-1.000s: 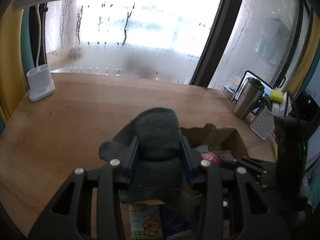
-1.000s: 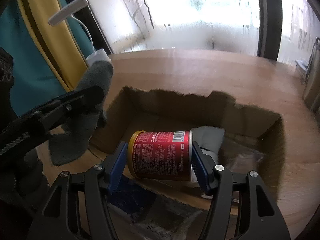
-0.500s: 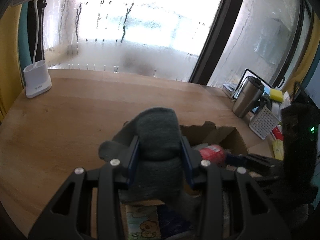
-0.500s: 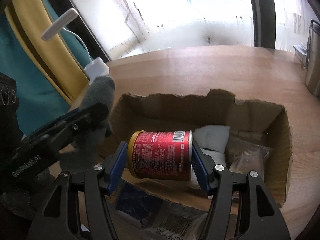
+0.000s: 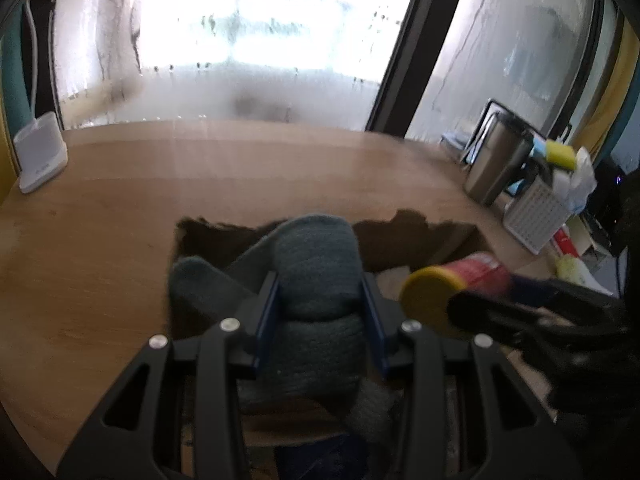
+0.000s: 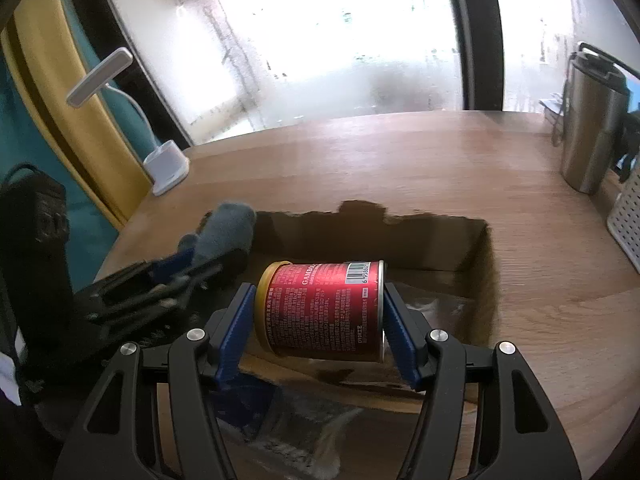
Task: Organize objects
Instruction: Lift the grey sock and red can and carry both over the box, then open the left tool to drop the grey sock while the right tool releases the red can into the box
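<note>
My left gripper (image 5: 320,304) is shut on a rolled grey sock (image 5: 316,256) and holds it above the open cardboard box (image 5: 448,236). My right gripper (image 6: 320,312) is shut on a red can (image 6: 324,308) with a yellow lid, held on its side above the same box (image 6: 476,280). In the left wrist view the can (image 5: 452,284) and the right gripper (image 5: 480,312) show at the right. In the right wrist view the sock (image 6: 228,228) and the left gripper (image 6: 176,268) show at the left. Packets lie in the box, partly hidden.
The box stands on a wooden table (image 6: 400,160) by a fogged window. A white desk lamp (image 6: 166,168) stands at the far left. A steel tumbler (image 6: 588,128) and a white perforated basket (image 6: 628,216) with sponges stand at the right edge.
Both grippers have risen with their loads. The left one has moved right, so the sock is now over the box. The can is higher above the box's contents.
</note>
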`<move>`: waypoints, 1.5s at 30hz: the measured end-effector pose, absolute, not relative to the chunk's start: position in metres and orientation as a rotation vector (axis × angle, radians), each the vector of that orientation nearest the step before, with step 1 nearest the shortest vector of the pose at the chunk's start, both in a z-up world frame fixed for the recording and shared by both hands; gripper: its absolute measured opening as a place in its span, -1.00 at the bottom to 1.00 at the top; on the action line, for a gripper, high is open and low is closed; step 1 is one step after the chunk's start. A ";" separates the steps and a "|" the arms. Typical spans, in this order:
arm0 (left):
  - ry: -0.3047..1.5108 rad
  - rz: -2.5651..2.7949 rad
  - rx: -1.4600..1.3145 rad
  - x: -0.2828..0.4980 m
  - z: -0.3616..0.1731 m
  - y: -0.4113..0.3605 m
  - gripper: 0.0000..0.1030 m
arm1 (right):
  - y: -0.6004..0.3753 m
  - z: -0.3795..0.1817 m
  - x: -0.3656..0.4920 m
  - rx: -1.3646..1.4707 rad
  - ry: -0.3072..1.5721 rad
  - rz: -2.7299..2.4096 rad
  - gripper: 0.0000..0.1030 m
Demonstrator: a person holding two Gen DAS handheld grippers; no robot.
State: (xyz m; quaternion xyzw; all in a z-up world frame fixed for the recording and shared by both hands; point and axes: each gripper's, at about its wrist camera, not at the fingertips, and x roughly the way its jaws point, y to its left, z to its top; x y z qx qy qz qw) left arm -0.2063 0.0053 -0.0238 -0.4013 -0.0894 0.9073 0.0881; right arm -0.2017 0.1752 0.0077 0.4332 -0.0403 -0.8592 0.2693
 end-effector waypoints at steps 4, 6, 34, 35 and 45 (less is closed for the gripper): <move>-0.264 2.676 -1.237 -0.214 -0.035 0.013 -0.21 | 0.181 0.005 -0.205 1.170 -0.119 -2.321 0.26; -0.265 2.673 -1.259 -0.218 -0.040 0.017 -0.21 | 0.182 0.004 -0.206 1.168 -0.120 -2.322 0.26; -0.343 2.691 -1.193 -0.199 -0.013 -0.003 0.36 | 0.210 0.012 -0.221 1.119 -0.135 -2.458 0.26; -0.343 2.699 -1.192 -0.197 -0.012 -0.006 0.36 | 0.211 0.012 -0.222 1.120 -0.134 -2.462 0.26; -0.368 2.741 -1.184 -0.192 -0.010 -0.024 0.36 | 0.205 0.002 -0.239 1.130 -0.089 -2.483 0.27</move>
